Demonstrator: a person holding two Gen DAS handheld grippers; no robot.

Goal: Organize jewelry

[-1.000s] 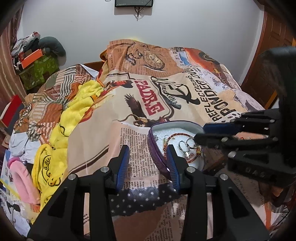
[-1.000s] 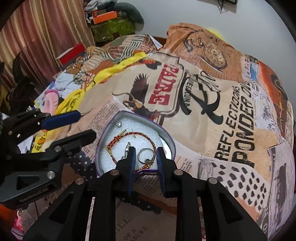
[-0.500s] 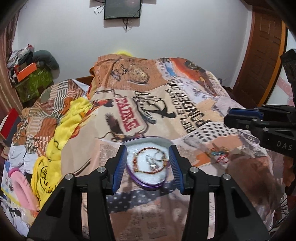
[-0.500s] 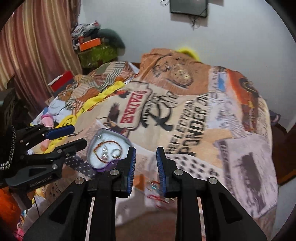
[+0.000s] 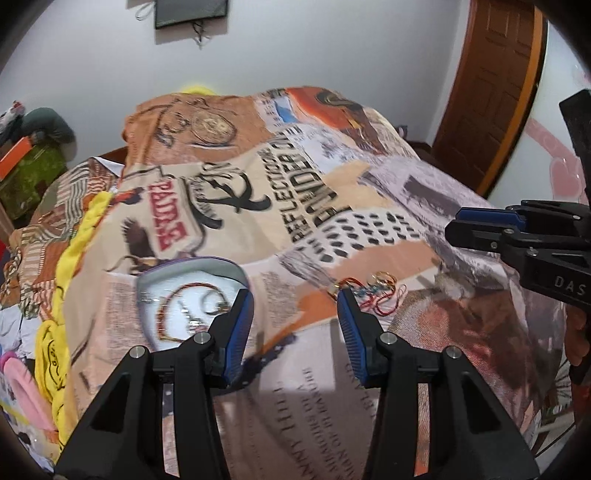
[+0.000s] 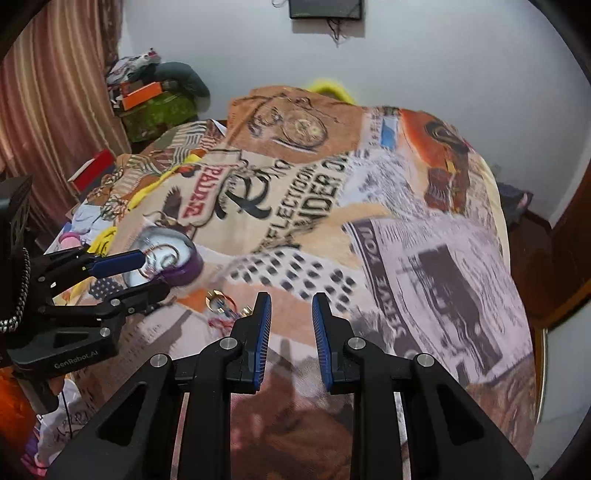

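Loose jewelry tangle (image 5: 373, 291) lying on the bedspread (image 5: 332, 177), centre right in the left wrist view, just beyond the right-hand tip of the left gripper (image 5: 295, 319); jaws open, empty. Purple dish (image 5: 192, 295) with a bracelet at centre left. Right gripper (image 6: 290, 321) narrowly parted, empty, tangle just left of its tips. Left gripper seemingly nearer.

Two claws (image 5: 295, 325) (image 6: 290, 317), one purple heart-shaped tin (image 5: 192, 273), one small heap of loose jewelry (image 5: 369, 291), one bed (image 5: 369, 206), one wall screen (image 5: 190, 13), one door (image 5: 487, 92).
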